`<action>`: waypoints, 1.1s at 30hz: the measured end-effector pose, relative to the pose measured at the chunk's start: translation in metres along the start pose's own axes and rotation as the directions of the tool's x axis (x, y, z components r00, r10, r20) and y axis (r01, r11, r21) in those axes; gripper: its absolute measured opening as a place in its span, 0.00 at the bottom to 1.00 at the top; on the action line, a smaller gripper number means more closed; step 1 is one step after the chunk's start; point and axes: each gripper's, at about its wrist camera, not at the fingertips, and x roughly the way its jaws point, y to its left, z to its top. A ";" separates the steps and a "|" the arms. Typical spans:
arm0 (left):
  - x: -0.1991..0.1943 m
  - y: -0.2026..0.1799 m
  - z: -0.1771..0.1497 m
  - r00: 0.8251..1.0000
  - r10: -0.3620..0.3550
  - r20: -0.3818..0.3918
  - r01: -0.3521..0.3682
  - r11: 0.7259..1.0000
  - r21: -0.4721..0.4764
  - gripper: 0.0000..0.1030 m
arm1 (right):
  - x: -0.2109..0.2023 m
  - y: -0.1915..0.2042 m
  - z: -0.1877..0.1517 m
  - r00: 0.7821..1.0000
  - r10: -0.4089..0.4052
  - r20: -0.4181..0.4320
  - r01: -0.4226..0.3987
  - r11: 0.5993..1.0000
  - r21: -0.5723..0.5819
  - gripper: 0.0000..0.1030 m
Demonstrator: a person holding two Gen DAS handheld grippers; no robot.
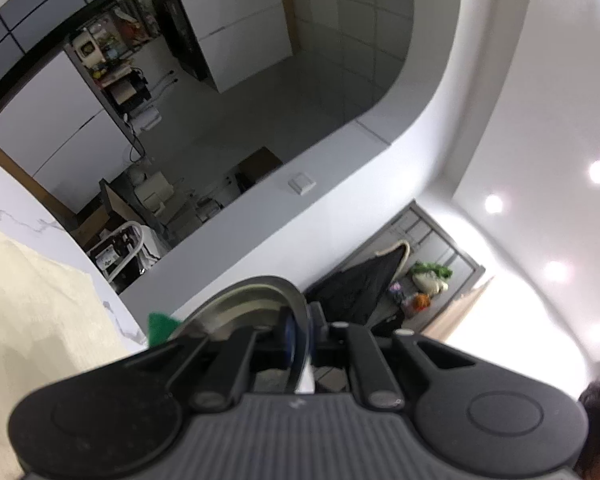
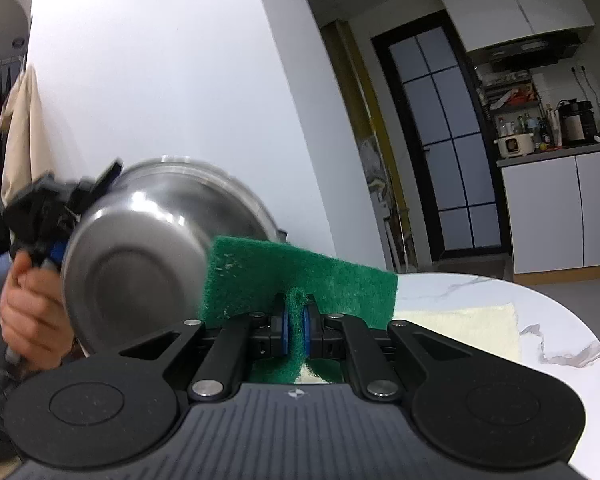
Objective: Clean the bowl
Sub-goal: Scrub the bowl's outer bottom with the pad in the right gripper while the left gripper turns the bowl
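A steel bowl point(image 2: 140, 248) is held up in the air, tilted, its base towards the right wrist camera. My left gripper point(image 2: 56, 236) is shut on its rim at the left. In the left wrist view the bowl's rim point(image 1: 256, 300) sits between the blue pads of my left gripper point(image 1: 298, 334). My right gripper point(image 2: 296, 320) is shut on a green scouring pad point(image 2: 300, 276), which stands upright and touches the bowl's right side. A corner of the pad shows in the left wrist view point(image 1: 160, 326).
A white marble table point(image 2: 500, 304) lies below at the right, with a cream cloth point(image 2: 460, 328) on it. The cloth also shows in the left wrist view point(image 1: 28, 300). A white wall point(image 2: 160, 80) is behind the bowl. Kitchen cabinets point(image 2: 560, 212) stand far right.
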 end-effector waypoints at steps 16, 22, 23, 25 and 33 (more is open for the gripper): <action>-0.003 0.002 0.007 0.996 0.030 0.084 -0.028 0.999 -0.029 0.09 | 0.015 0.040 0.001 0.983 0.096 -0.154 -0.124 0.975 -0.186 0.07; 0.002 0.000 0.008 0.997 0.036 0.068 -0.036 0.999 -0.014 0.09 | 0.013 0.054 0.004 0.969 0.159 -0.190 -0.199 0.955 -0.218 0.07; 0.002 0.001 0.007 0.997 0.036 0.067 -0.035 0.999 -0.015 0.09 | 0.013 0.056 0.004 0.966 0.172 -0.194 -0.214 0.952 -0.221 0.07; 0.003 0.001 0.007 0.997 0.035 0.063 -0.034 0.999 -0.015 0.09 | 0.009 0.062 0.007 0.960 0.203 -0.190 -0.245 0.941 -0.233 0.07; 0.005 -0.006 0.004 0.999 0.000 0.038 0.000 1.000 -0.009 0.10 | 0.007 0.059 0.011 0.964 0.204 -0.172 -0.240 0.944 -0.225 0.07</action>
